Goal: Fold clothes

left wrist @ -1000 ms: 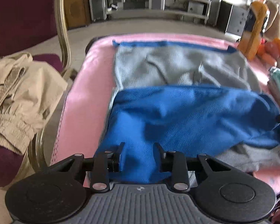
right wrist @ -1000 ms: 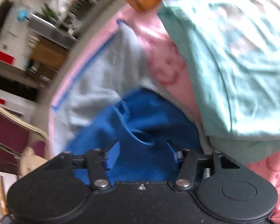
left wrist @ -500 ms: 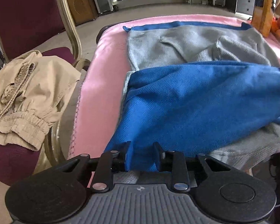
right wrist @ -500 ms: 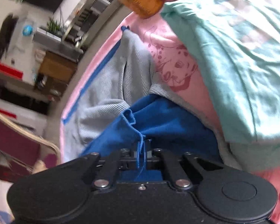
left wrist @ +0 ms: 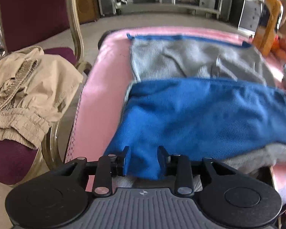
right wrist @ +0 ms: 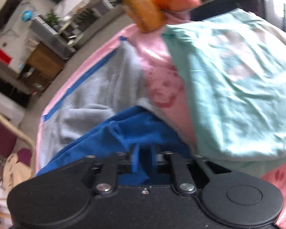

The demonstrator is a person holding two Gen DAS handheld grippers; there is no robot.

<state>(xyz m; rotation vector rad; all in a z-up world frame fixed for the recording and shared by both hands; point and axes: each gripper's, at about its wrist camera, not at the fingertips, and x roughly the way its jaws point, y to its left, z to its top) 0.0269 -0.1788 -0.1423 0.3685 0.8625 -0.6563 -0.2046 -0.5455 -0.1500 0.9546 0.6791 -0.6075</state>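
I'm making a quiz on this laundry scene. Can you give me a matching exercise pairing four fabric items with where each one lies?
Items:
1. blue knit cloth
2. grey ribbed garment
3. beige elastic-waist trousers
4. mint green shirt

Places:
A. heaped on the maroon chair
B. spread flat on the pink blanket
C. between both grippers' fingers
D. folded to the right of the grey garment

Pairs: 1-C, 2-B, 3-A, 4-D

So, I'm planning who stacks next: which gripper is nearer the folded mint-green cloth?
Right. The right gripper sits just beside the folded mint-green cloth; the left gripper is at the table's opposite side.
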